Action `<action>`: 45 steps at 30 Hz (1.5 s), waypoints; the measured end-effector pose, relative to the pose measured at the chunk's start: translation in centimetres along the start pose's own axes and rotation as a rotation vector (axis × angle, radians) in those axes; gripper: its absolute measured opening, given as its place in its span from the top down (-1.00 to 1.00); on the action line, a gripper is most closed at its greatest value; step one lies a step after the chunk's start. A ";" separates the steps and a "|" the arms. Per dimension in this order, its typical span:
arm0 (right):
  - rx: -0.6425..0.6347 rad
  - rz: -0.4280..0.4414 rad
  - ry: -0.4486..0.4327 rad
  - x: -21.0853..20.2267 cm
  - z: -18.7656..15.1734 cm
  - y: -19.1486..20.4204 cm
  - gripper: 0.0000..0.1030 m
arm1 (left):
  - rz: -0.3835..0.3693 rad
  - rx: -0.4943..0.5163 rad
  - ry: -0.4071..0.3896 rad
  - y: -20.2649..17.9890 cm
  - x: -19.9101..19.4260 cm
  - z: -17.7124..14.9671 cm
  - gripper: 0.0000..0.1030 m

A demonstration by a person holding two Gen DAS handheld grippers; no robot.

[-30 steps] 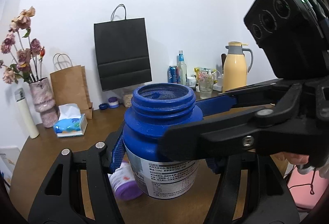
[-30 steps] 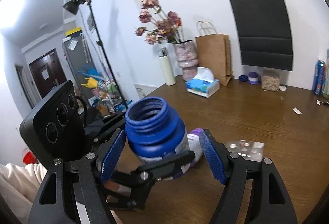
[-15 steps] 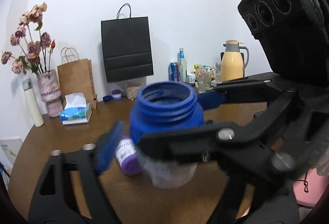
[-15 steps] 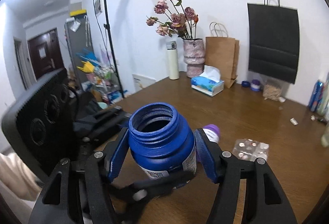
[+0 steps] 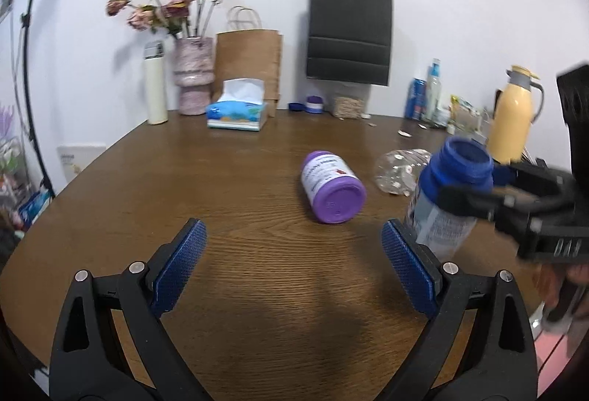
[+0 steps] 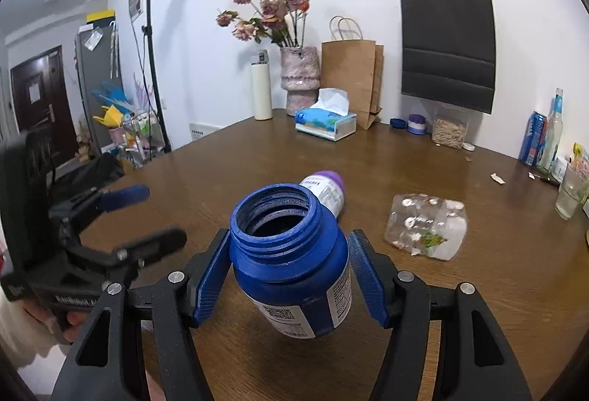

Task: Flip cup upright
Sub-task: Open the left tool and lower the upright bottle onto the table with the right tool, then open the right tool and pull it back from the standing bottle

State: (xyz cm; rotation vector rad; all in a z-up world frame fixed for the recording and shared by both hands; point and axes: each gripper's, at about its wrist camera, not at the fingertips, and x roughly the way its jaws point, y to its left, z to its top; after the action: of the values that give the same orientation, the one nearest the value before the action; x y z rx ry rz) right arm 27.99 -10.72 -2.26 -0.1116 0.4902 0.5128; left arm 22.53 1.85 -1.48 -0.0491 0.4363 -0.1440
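Right gripper (image 6: pixel 289 276) clamps blue jar (image 6: pixel 291 254) mid-body; light, rigid, smooth plastic. Left gripper (image 5: pixel 294 272) wide, at 9 o'clock.

QR code on blue jar (image 6: pixel 291 265) label, its print too small to read

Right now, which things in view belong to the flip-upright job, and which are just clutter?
In the job:
blue jar, mouth up, held by the right claw
left claw, open, holding nothing

Lying about:
purple bottle on its side
clear plastic bottle on its side
tissue box
yellow thermos
flower vase
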 end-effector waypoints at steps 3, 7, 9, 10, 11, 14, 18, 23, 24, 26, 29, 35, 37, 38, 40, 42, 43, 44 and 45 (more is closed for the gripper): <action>-0.016 0.008 0.005 0.7 -0.7 0.5 -0.33 | 0.027 0.003 -0.016 -0.1 0.0 -0.2 -0.84; -0.026 0.004 0.025 1.4 -1.4 0.8 -0.34 | 0.064 0.054 -0.024 -0.7 0.1 -0.9 -0.84; -0.020 0.004 0.038 1.9 -1.8 0.6 -0.34 | 0.070 0.064 -0.020 -0.8 0.4 -1.2 -0.84; -0.017 0.002 0.047 2.1 -2.0 0.6 -0.34 | 0.074 0.066 -0.017 -0.8 0.6 -1.4 -0.85; -0.012 -0.001 0.055 2.3 -2.2 0.4 -0.34 | 0.076 0.066 -0.016 -0.8 0.7 -1.4 -0.86; 0.030 0.004 0.052 2.6 -2.4 -0.5 -0.35 | 0.079 0.065 -0.003 -0.8 1.2 -1.5 -0.86; 0.038 -0.029 0.101 3.4 -2.7 -1.1 -0.36 | 0.079 0.069 0.002 -1.0 1.3 -1.4 -0.87; 0.059 -0.021 0.113 3.3 -2.9 -1.4 -0.39 | 0.076 0.082 -0.003 -1.5 1.1 -1.3 -0.90; 0.056 -0.030 0.113 3.2 -2.8 -1.4 -0.48 | 0.078 0.086 -0.004 -1.6 1.0 -1.3 -0.90; 0.055 -0.031 0.117 2.6 -2.5 -1.3 -0.56 | 0.079 0.091 -0.009 -1.8 0.7 -1.2 -0.92; 0.053 -0.005 0.110 1.0 -2.2 -1.2 -0.56 | 0.087 0.089 -0.018 -2.0 -0.1 -0.9 -1.00; 0.064 -0.025 0.066 -4.8 -1.6 -1.2 -0.59 | 0.134 0.110 -0.049 -2.2 -3.9 -0.1 -1.00; 0.066 -0.076 0.050 -6.9 -1.5 -1.2 -0.75 | 0.155 0.104 -0.043 -2.1 -5.6 0.2 -1.00; 0.068 -0.117 0.040 -8.3 -1.6 -1.2 -0.83 | 0.156 0.100 -0.040 -2.2 -6.5 0.4 -1.00; 0.081 -0.159 0.024 -10.3 -1.8 -1.3 -0.83 | 0.139 0.086 -0.048 -2.2 -8.1 0.5 -1.00; 0.111 -0.183 0.004 -12.1 -2.1 -1.5 -0.83 | 0.118 0.070 -0.066 -2.3 -9.3 0.8 -1.00; 0.128 -0.186 -0.010 -12.9 -2.2 -1.5 -0.83 | 0.109 0.064 -0.077 -2.4 -9.9 0.9 -1.00; 0.137 -0.185 -0.018 -13.4 -2.1 -1.6 -0.83 | 0.107 0.062 -0.082 -2.4 -10.2 1.0 -1.00; 0.143 -0.184 -0.026 -13.8 -2.1 -1.5 -0.83 | 0.106 0.062 -0.085 -2.5 -10.5 1.2 -1.00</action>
State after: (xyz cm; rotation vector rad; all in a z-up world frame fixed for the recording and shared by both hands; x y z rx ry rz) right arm 17.39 -18.59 2.43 -0.0131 0.4843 0.2975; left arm 13.28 0.96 4.16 0.0284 0.3487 -0.0507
